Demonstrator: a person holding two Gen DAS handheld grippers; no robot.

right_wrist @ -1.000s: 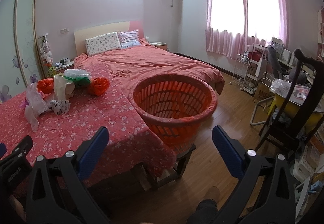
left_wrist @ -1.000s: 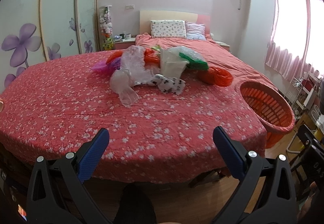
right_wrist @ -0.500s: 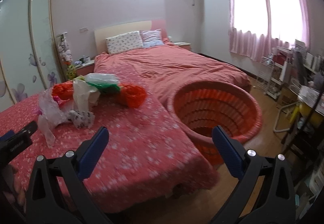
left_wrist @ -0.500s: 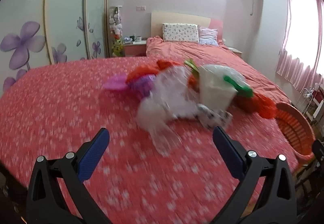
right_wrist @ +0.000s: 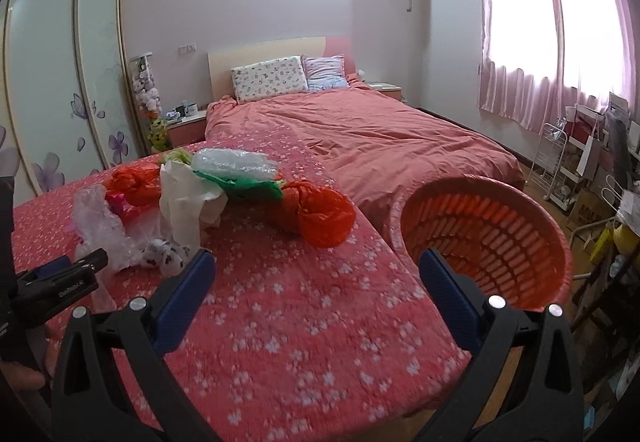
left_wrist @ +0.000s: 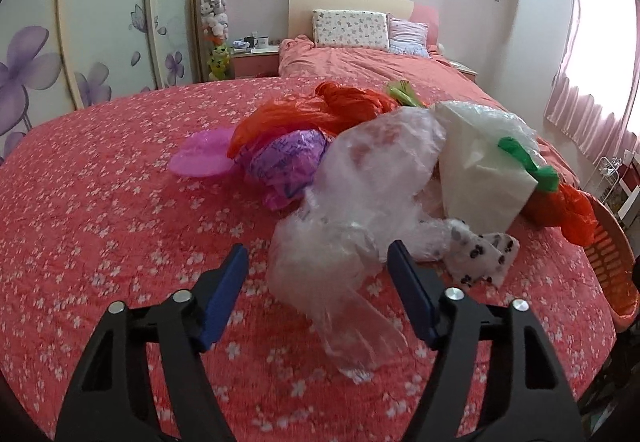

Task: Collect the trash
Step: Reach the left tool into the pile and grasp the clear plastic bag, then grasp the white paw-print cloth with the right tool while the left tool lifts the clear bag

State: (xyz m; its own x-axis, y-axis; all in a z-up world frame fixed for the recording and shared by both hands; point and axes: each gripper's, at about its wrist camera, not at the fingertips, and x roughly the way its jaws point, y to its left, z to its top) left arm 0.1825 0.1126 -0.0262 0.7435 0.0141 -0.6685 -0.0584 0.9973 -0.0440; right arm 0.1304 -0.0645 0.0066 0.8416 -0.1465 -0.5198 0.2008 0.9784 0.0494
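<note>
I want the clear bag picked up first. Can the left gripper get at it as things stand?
Probably yes. The clear plastic bag lies nearest on the red bedspread, already between the left gripper's closing jaws, with nothing lying over it; the pads don't press it yet.

A bed (left_wrist: pixel 120 202) under a red flowered cover (right_wrist: pixel 304 306) carries a heap of trash: a clear plastic bag (left_wrist: pixel 352 226) lies between the left claw's closing jaws, with purple, orange, white and spotted bags just beyond it.
</note>
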